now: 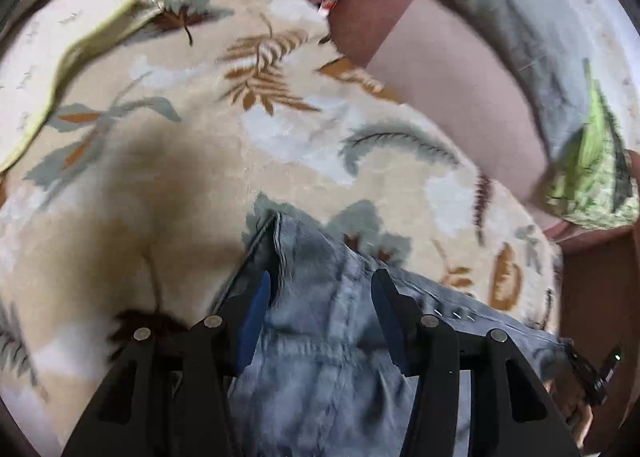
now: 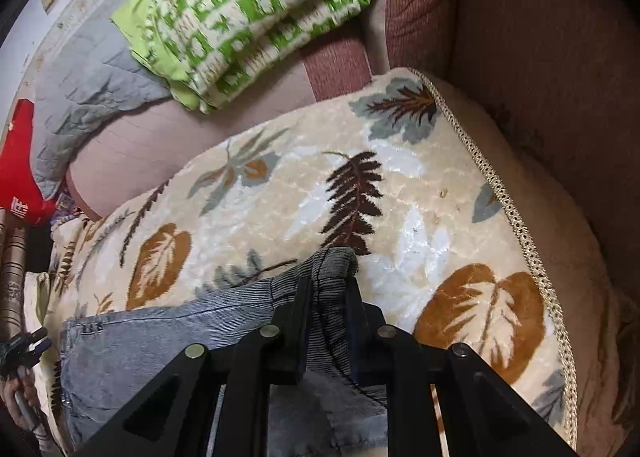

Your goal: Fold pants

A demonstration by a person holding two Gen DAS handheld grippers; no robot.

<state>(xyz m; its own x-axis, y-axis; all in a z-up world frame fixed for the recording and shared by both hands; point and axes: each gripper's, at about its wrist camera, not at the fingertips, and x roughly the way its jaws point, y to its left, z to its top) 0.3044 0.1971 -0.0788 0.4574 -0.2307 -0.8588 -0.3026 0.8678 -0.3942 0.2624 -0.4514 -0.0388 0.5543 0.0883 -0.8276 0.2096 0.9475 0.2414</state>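
The right tongs [image 2: 328, 289] are pinching one corner of the faded blue denim pants [image 2: 168, 337] to keep it up, while the left tongs [image 1: 320, 297] are standing apart over them, holding nothing, near the front edge of the cream leaf-patterned blanket [image 2: 400, 185].

pants [image 2: 160, 341]: 1 | leaf-print blanket [image 2: 400, 193]: 1 | green patterned quilt [image 2: 248, 17]: 1 | grey quilt [image 2: 88, 97]: 1

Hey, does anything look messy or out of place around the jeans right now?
Nothing looks spilled or damaged. The jeans lie rumpled on the leaf-print blanket, one bunched edge pinched in the right hand-held gripper. A green patterned quilt sits heaped behind them.
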